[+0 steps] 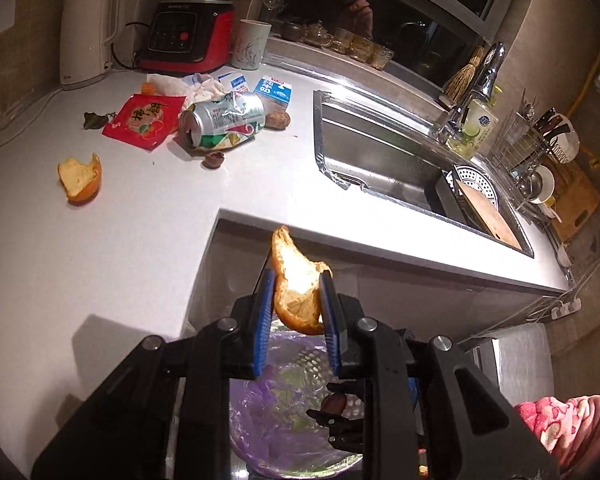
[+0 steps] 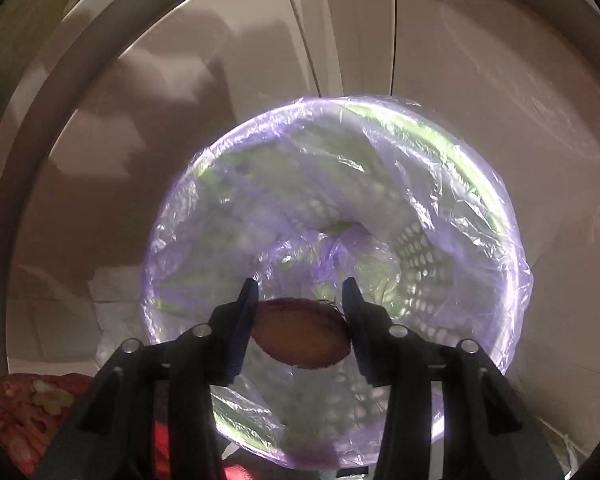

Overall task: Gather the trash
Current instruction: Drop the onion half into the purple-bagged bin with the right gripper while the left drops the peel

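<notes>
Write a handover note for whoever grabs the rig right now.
Left gripper: shut on orange peel, above the lined bin.
Right gripper: shut on brown shell piece, over the bin mouth.
Done: nothing visible inside the bin.
Left: drop both, then clear the counter: second peel, can, red wrapper, carton, tissues, nut shells.
</notes>
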